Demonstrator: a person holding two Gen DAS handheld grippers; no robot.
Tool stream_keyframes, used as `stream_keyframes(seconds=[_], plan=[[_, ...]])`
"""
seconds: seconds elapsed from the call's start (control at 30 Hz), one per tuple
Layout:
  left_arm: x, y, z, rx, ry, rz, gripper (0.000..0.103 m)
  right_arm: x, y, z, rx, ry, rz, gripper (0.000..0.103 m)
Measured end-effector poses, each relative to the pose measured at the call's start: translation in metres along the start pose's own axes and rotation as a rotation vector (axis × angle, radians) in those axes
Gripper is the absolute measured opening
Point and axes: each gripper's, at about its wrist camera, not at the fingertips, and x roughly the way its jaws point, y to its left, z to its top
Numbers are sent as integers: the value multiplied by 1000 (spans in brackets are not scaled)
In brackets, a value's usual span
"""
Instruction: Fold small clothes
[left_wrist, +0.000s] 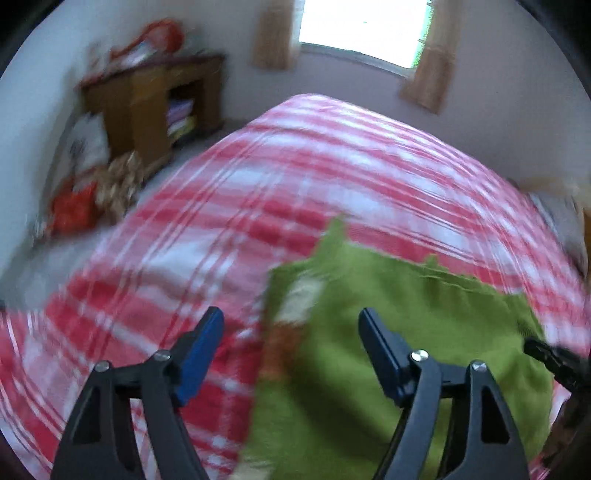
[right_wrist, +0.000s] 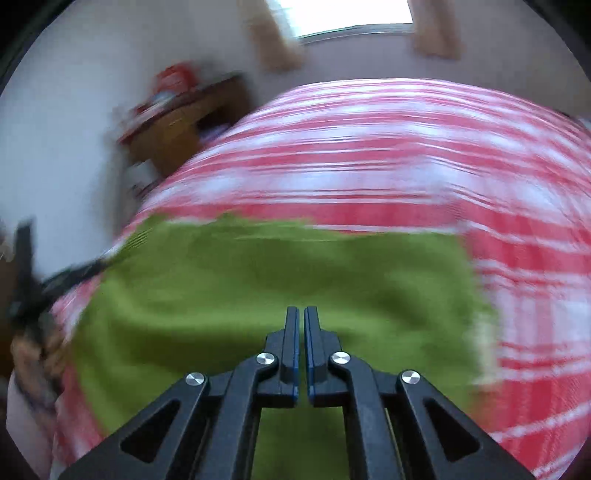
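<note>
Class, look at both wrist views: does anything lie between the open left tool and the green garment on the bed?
Nothing visible does. The left tool stands open over the green garment's left edge on the checked bedspread, with only bare cloth below its fingers. The right tool is shut, over the same garment.

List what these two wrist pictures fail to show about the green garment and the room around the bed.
- Green garment: its near part is covered by the left tool in the left view and by the right tool in the right view.
- Pale patch on the garment: motion blur; print or lining, cannot tell.
- Shelf contents in the wooden cabinet: blurred, small.
- Items on the floor: blurred.
- Checked bedcover: streaked, creases unreadable.
</note>
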Motion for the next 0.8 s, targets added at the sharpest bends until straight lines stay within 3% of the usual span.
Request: stream_keyframes(seconds=[0.13, 0.2, 0.23, 0.27, 0.3, 0.33, 0.4, 0.47, 0.5, 0.6, 0.7, 0.77, 0.8], plan=[[24, -39, 11, 169, 21, 68, 78, 45, 54, 12, -192, 171, 126, 3], [47, -36, 13, 156, 61, 107, 77, 75, 61, 16, -268, 240, 32, 3], [56, -29, 12, 126, 83, 140, 74, 80, 57, 20, -260, 211, 22, 3], [68, -14, 12, 54, 108, 134, 78, 85, 49, 25, -235, 200, -34, 2], [70, -1, 11, -19, 120, 87, 81, 91, 37, 32, -202, 187, -68, 1], [68, 12, 8, -87, 115, 50, 82, 94, 21, 41, -139, 162, -60, 0], [62, 24, 7, -142, 71, 67, 82, 91, -7, 52, 1, 106, -73, 0], [59, 34, 4, -193, 50, 83, 82, 73, -17, 56, 48, -2, -248, 0], [59, 38, 3, -218, 46, 64, 82, 64, -19, 56, 74, -36, -244, 0], [65, 30, 5, -182, 48, 105, 83, 48, -10, 47, 115, -14, 60, 2], [83, 18, 19, -130, 104, 204, 91, 66, 34, 35, -28, 119, 254, 2], [95, 21, 31, -129, 135, 270, 98, 87, 71, 19, -164, 237, 300, 2], [94, 27, 32, -146, 136, 295, 98, 93, 81, 16, -215, 232, 267, 2]])
